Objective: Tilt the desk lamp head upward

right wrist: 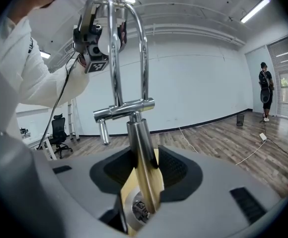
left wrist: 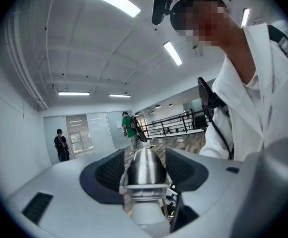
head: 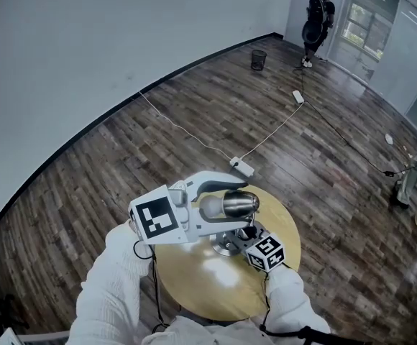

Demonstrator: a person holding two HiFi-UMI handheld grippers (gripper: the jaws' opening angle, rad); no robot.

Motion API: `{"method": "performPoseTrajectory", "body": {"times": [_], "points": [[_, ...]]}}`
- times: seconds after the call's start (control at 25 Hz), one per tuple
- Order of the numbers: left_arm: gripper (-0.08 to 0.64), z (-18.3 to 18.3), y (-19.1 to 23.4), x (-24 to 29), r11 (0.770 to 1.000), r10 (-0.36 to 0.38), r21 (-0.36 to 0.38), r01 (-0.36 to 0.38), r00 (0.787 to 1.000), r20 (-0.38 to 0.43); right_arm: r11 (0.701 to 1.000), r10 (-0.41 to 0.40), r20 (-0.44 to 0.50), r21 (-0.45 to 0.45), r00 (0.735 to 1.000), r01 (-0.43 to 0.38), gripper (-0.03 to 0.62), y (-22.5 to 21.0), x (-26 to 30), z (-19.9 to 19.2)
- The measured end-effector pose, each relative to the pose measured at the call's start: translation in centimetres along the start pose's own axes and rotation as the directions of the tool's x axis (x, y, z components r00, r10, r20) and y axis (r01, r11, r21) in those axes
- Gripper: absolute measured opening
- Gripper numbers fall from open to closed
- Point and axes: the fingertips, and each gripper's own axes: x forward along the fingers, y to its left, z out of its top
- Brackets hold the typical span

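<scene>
A chrome desk lamp stands on a round yellow table [head: 194,293]. Its bullet-shaped head [head: 246,203] lies nearly level above the round base [head: 225,247]. My left gripper [head: 228,205] is shut on that head, whose chrome body [left wrist: 143,168] sits between the dark pads [left wrist: 109,175]. My right gripper [head: 247,234] is low by the base, shut on the lamp's stem [right wrist: 140,148] just above the base [right wrist: 134,209]. The lamp's chrome twin-rod arm [right wrist: 129,43] rises from there to the left gripper [right wrist: 95,36] at the top.
Wooden floor surrounds the small table. A white power strip [head: 242,167] and its cable lie just beyond it, and a second strip [head: 298,96] lies farther off. A black waste bin [head: 258,60] stands by the wall. A person [head: 316,24] stands at the far door.
</scene>
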Motion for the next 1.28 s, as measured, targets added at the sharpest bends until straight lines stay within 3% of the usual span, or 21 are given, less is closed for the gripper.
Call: {"method": "performPoseTrajectory", "body": {"times": [0.24,0.32,0.4,0.48,0.56,0.64,0.68,0.76,0.84,0.96,1.08,1.28], "points": [[0.251,2.1,0.9,-5.1,0.991,0.131,-0.039,-0.128,0.986,0.098,1.0,-0.024,0.053,0.017,0.998,0.023,0.141,0.6,-3.2,1.3],[0.25,2.7,1.0,-8.3,0.975,0.22,-0.062,-0.214,0.968,0.122,0.999,-0.038,0.048,0.01,0.998,0.037,0.141,1.3,-4.8,1.1],[0.25,2.4,0.7,-11.5,0.943,0.33,-0.092,-0.32,0.935,0.129,0.998,-0.064,0.051,0.027,0.997,0.063,0.141,1.7,-6.7,0.4],[0.25,0.8,0.4,-14.5,0.88,0.469,-0.132,-0.456,0.877,0.104,0.991,-0.115,0.066,0.079,0.991,0.11,0.141,1.6,-8.6,-0.4],[0.25,-2.3,-0.5,-17.0,0.78,0.613,-0.195,-0.595,0.789,0.047,0.968,-0.199,0.088,0.171,0.976,0.182,0.141,1.1,-10.3,-1.5],[0.237,-6.6,-2.3,-17.8,0.672,0.704,-0.294,-0.68,0.709,-0.029,0.919,-0.306,0.085,0.286,0.948,0.271,0.14,0.7,-11.7,-3.1],[0.223,-9.1,-3.6,-17.3,0.625,0.723,-0.354,-0.695,0.687,-0.071,0.885,-0.362,0.066,0.337,0.93,0.32,0.137,0.6,-12.2,-4.2],[0.148,-14.3,-6.7,-15.2,0.541,0.733,-0.47,-0.698,0.665,-0.143,0.818,-0.451,0.011,0.404,0.892,0.409,0.1,0.9,-12.8,-6.5],[0.005,-19.1,-9.8,-12.2,0.475,0.726,-0.554,-0.684,0.66,-0.193,0.784,-0.484,-0.03,0.429,0.874,0.449,0.041,1.9,-12.5,-7.9],[0.002,-23.3,-13.0,-7.0,0.426,0.667,-0.634,-0.646,0.697,-0.262,0.801,-0.45,-0.031,0.427,0.892,0.419,0.021,3.8,-11.1,-7.7],[0.002,-25.6,-15.4,-3.0,0.412,0.593,-0.639,-0.649,0.724,-0.352,0.826,-0.411,-0.026,0.413,0.911,0.384,0.014,5.2,-10.2,-6.9],[0.002,-25.7,-18.9,-0.3,0.416,0.531,-0.632,-0.654,0.739,-0.415,0.849,-0.38,-0.032,0.386,0.924,0.362,0.014,7.0,-10.7,-7.1]]}}
